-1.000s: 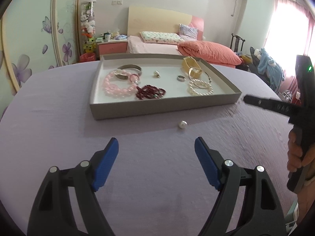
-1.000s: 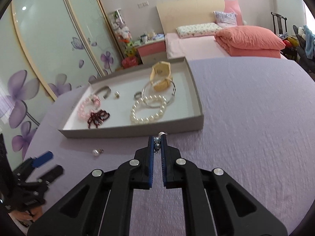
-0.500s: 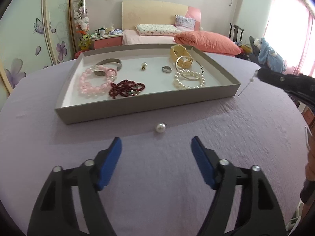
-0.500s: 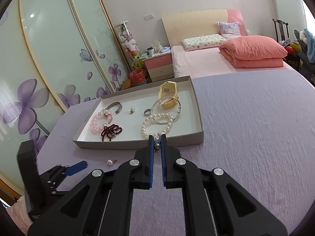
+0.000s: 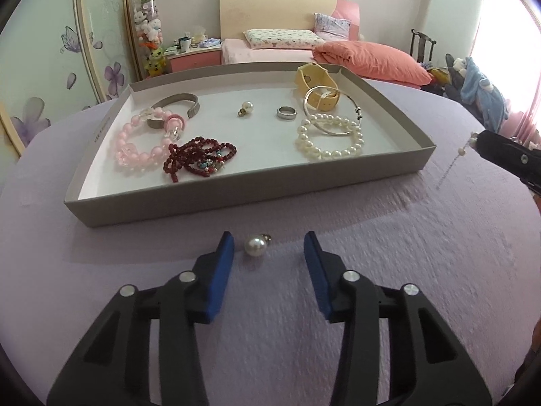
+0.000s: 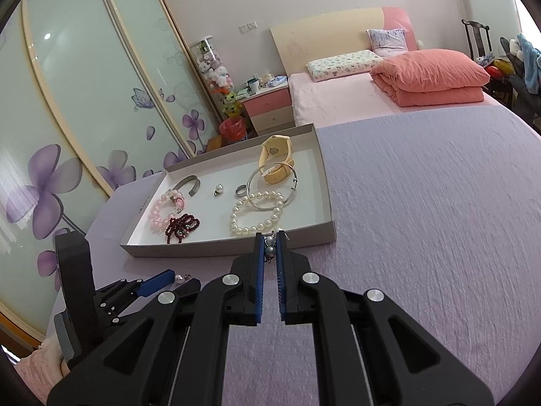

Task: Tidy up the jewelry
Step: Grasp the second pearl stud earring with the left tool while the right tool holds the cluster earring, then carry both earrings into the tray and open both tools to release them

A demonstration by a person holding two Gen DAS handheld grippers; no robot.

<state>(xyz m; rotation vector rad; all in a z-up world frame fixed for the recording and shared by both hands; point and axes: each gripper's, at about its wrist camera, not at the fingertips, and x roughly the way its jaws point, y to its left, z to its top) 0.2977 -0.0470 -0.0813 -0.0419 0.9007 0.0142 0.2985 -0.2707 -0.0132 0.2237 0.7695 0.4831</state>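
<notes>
The left claw (image 5: 268, 248) is closing around a loose pearl earring (image 5: 256, 245) on the lilac counter (image 5: 422, 257) — pads not yet touching it; the right claw (image 6: 269, 248) is clenched on a beaded drop earring (image 6: 269, 249), just before the tray (image 6: 236, 249) of bracelets.

Setting: a home bedroom. Far side holds a bed (image 5: 270, 52) with a pale headboard (image 6: 324, 37), patterned pillow (image 6: 341, 62) and folded coral quilt (image 6: 432, 74). Left: sliding wardrobe doors (image 6: 84, 101) with purple flower prints. Pink nightstand (image 6: 268, 108) and a clear tube of plush toys (image 5: 148, 34) stand beside the bed.
</notes>
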